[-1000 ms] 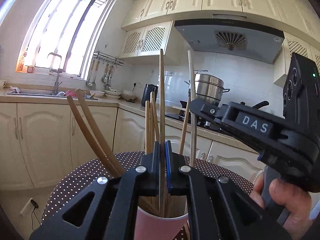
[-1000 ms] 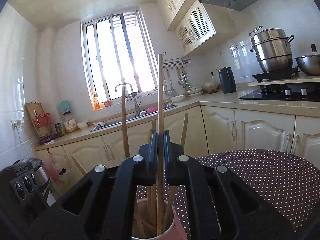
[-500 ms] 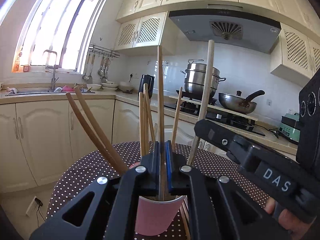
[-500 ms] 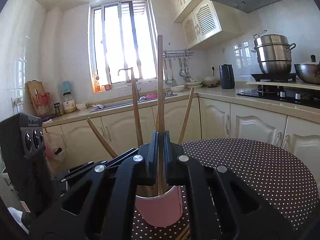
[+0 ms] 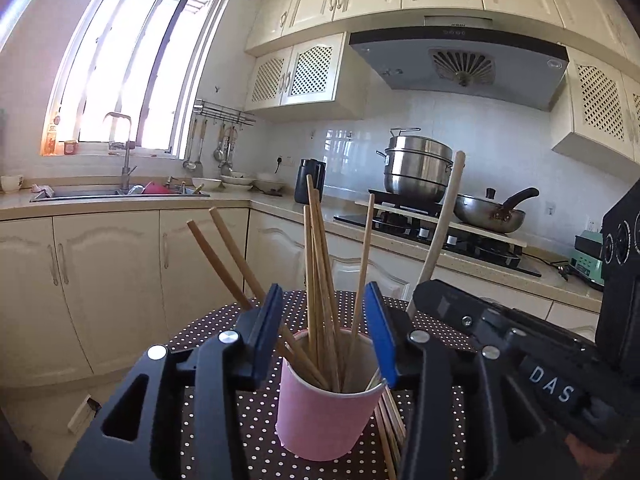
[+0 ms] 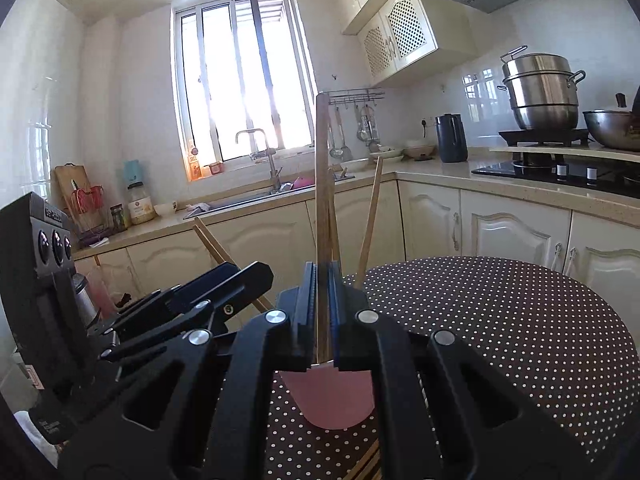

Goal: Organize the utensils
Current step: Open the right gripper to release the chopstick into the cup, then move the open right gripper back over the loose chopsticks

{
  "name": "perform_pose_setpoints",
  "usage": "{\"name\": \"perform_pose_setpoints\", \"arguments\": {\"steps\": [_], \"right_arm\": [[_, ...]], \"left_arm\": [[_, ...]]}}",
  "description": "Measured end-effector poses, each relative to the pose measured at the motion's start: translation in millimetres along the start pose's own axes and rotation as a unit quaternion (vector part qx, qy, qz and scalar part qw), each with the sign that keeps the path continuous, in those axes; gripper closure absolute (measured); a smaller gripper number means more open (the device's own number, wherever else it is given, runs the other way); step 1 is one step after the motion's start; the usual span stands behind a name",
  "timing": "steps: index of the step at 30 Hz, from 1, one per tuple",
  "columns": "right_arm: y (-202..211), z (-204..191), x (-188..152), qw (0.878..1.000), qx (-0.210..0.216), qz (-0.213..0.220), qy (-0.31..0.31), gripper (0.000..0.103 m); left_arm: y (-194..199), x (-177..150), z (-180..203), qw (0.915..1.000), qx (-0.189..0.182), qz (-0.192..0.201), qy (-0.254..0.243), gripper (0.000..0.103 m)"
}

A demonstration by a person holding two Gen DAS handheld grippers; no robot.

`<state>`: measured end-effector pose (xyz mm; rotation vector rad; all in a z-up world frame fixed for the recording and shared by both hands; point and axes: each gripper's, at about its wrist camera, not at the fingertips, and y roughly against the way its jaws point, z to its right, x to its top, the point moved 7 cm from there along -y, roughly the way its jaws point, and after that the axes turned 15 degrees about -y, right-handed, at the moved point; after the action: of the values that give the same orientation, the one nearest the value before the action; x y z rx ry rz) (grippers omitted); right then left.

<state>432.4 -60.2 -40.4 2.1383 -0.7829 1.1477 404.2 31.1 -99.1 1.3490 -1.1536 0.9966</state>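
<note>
The left gripper [image 5: 325, 322] gapes empty around a pink cup [image 5: 326, 404]; the right gripper [image 6: 322, 312] pinches one chopstick [image 6: 321, 184], probably light, stiff and slippery, low down.

Sunlit window [image 5: 132, 80]; cream cabinets [image 5: 108, 276]; white tiled wall [image 5: 500, 152]; grey range hood [image 5: 460, 64].

Below the right gripper's [image 6: 322, 320] jaws the pink cup's [image 6: 336, 404] rim is hidden, and loose chopsticks [image 5: 390, 420] beside it vanish under the left gripper's [image 5: 325, 332] body.
</note>
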Motion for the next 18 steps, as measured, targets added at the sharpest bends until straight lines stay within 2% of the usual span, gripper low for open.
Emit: {"name": "perform_pose_setpoints", "arguments": {"steps": [1, 4, 5, 7, 12, 16, 18], "right_arm": [[0, 1, 0, 1.0, -0.001, -0.002, -0.005, 0.093], [4, 4, 2, 1.0, -0.004, 0.006, -0.022, 0.072], [7, 4, 4, 1.0, -0.003, 0.009, -0.027, 0.058], [13, 3, 5, 0.999, -0.004, 0.015, -0.028, 0.056], [27, -7, 9, 1.0, -0.009, 0.022, -0.013, 0.056], [43, -11, 12, 0.999, -0.018, 0.031, 0.0, 0.056], [49, -10, 12, 0.999, -0.024, 0.031, 0.003, 0.056]], "left_arm": [[1, 1, -1, 1.0, 0.003, 0.0, 0.0, 0.06], [7, 2, -6, 0.9999, 0.008, -0.002, 0.005, 0.06], [9, 3, -8, 0.9999, 0.008, -0.003, 0.009, 0.059], [13, 4, -10, 0.9999, 0.008, -0.004, 0.012, 0.054], [24, 11, -6, 0.9999, 0.012, 0.002, 0.0, 0.054], [36, 16, -1, 0.9999, 0.011, 0.006, -0.007, 0.046], [40, 16, 3, 0.9999, 0.002, 0.006, -0.009, 0.045]]}}
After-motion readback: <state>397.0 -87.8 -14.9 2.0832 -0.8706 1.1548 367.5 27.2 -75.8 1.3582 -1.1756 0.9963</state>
